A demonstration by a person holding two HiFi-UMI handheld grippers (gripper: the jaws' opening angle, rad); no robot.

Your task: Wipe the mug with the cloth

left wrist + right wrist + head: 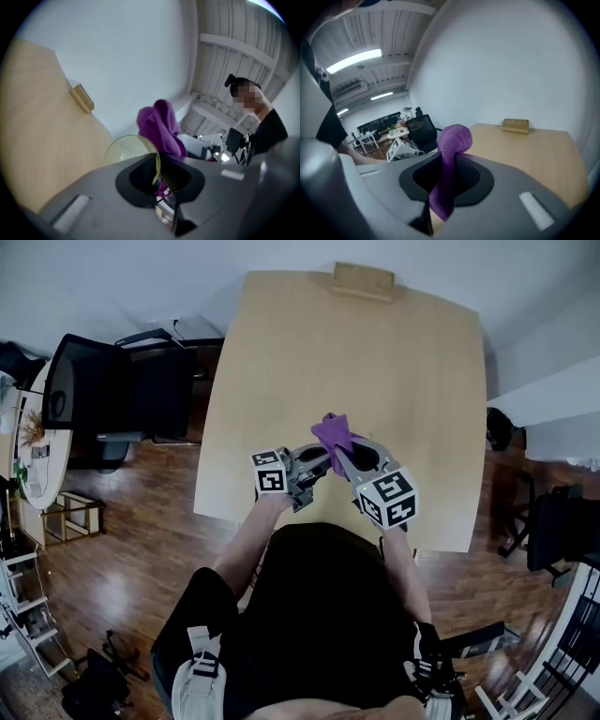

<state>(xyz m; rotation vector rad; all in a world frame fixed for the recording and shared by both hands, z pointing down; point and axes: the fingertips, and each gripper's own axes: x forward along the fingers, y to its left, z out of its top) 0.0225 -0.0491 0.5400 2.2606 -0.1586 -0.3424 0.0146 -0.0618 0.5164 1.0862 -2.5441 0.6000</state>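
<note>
Left gripper [157, 177], jaws clamped on rim of clear mug [125, 148]; right gripper [443, 180], jaws pinching purple cloth [453, 139] just beside mug.

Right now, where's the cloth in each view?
Head view: cloth at centre, above the table's near half.
Left gripper view: cloth at centre, just beyond the mug rim.
Right gripper view: cloth centre-low, pinched between the jaws, its top bunched above them.
Shared landmark: wooden block at the table's far edge, top centre in the head view, upper left in the left gripper view, right of centre in the right gripper view.
</note>
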